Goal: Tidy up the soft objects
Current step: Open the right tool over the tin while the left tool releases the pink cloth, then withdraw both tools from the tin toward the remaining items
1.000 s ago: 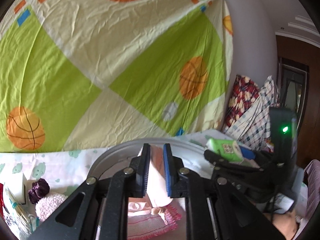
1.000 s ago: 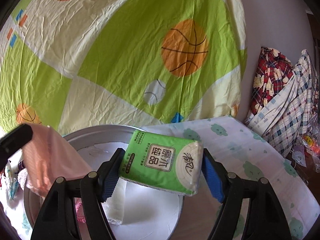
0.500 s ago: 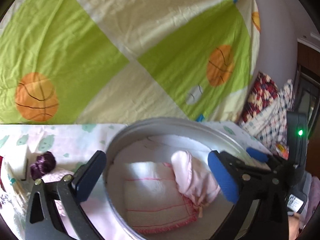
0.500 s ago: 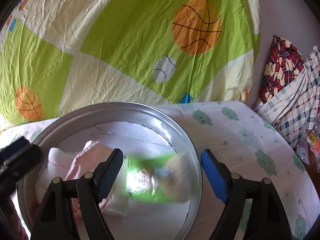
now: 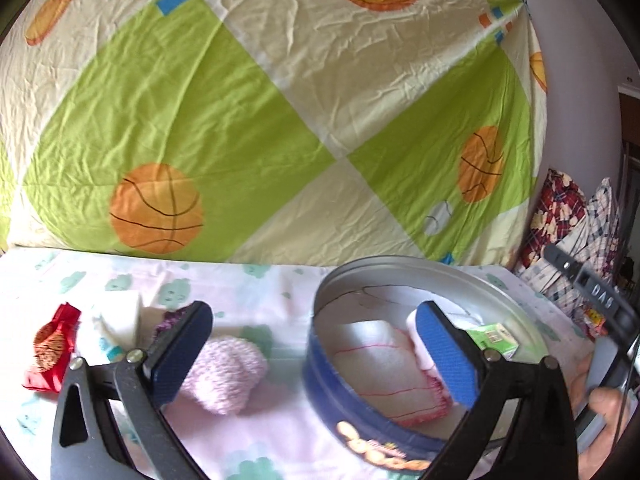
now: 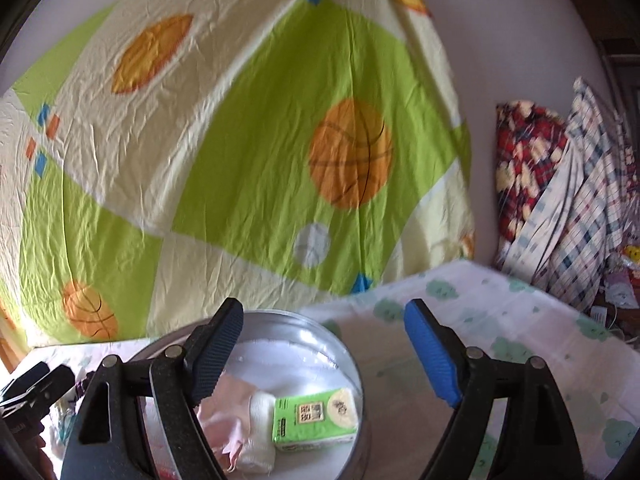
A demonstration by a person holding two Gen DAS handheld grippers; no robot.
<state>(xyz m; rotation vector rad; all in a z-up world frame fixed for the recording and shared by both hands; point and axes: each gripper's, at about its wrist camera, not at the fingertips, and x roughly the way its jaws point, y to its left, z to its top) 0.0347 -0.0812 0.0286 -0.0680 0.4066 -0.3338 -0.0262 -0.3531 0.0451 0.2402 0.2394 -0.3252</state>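
Observation:
A round blue tin (image 5: 360,424) with a silver rim (image 6: 344,344) stands on the cloud-print sheet. Inside lie a white towel with red lines (image 5: 384,368), a pink cloth (image 6: 224,412) and a green tissue pack (image 6: 316,416), which also shows in the left wrist view (image 5: 494,336). My left gripper (image 5: 316,356) is open and empty, its right finger over the tin. A pink knitted hat (image 5: 224,376) lies between its fingers, left of the tin. My right gripper (image 6: 324,356) is open and empty above the tin.
Left of the hat lie a purple knitted item (image 5: 170,320), a white pack (image 5: 120,320) and a red pouch (image 5: 50,348). A basketball-print sheet (image 5: 240,120) hangs behind. Plaid bedding (image 6: 560,200) is piled at the right.
Both grippers opened: the left let the pink cloth fall into the tin, the right dropped the tissue pack there. The left gripper then swung left toward the pink hat; the right pulled back.

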